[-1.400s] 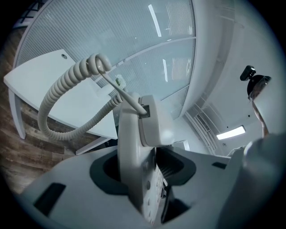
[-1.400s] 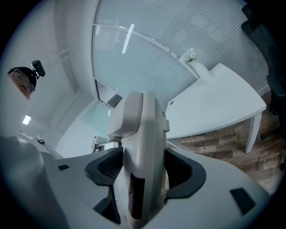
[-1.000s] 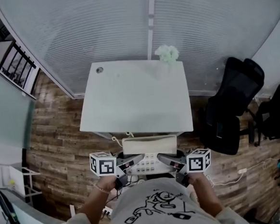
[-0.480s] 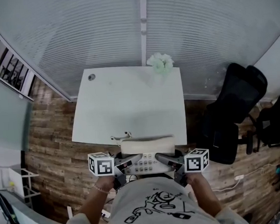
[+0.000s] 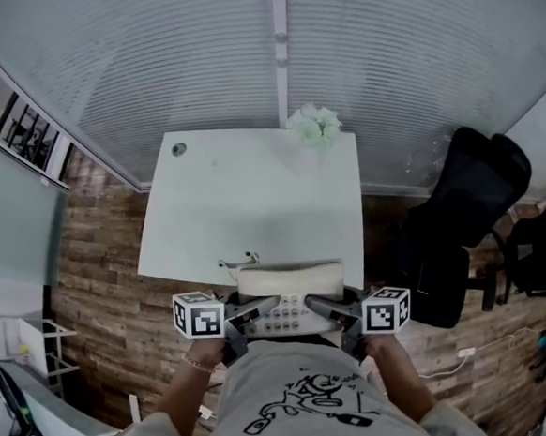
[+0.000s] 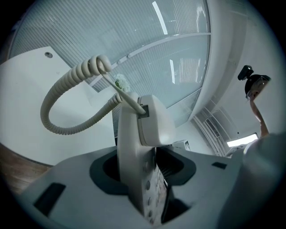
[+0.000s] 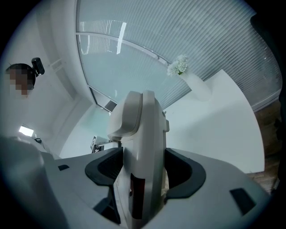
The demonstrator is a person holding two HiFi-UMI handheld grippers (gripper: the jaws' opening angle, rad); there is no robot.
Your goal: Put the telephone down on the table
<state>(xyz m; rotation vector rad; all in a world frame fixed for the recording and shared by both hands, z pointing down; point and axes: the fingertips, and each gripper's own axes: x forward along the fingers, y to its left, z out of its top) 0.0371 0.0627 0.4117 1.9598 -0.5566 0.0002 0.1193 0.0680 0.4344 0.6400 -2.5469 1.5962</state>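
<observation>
Telephone [image 5: 289, 279] is held up at the near edge of the desk [image 5: 252, 195], not yet down. Left gripper [image 5: 261, 309] jaws pinch its keypad end, right gripper [image 5: 319, 306] jaws the opposite end. Prob. best: carry it fwd w/ both ends level, lower flat well inside the edge, keep coiled cord [image 6: 58, 103] from underneath, release together.

Left tool [image 5: 261, 308]: jaws clamped on the left end of the telephone [image 5: 290, 282], tips angled inward.
Right tool [image 5: 319, 306]: jaws clamped on its right end, mirrored.
Left forearm [image 5: 185, 396], right forearm [image 5: 404, 385]: bare, stretched forward side by side.
</observation>
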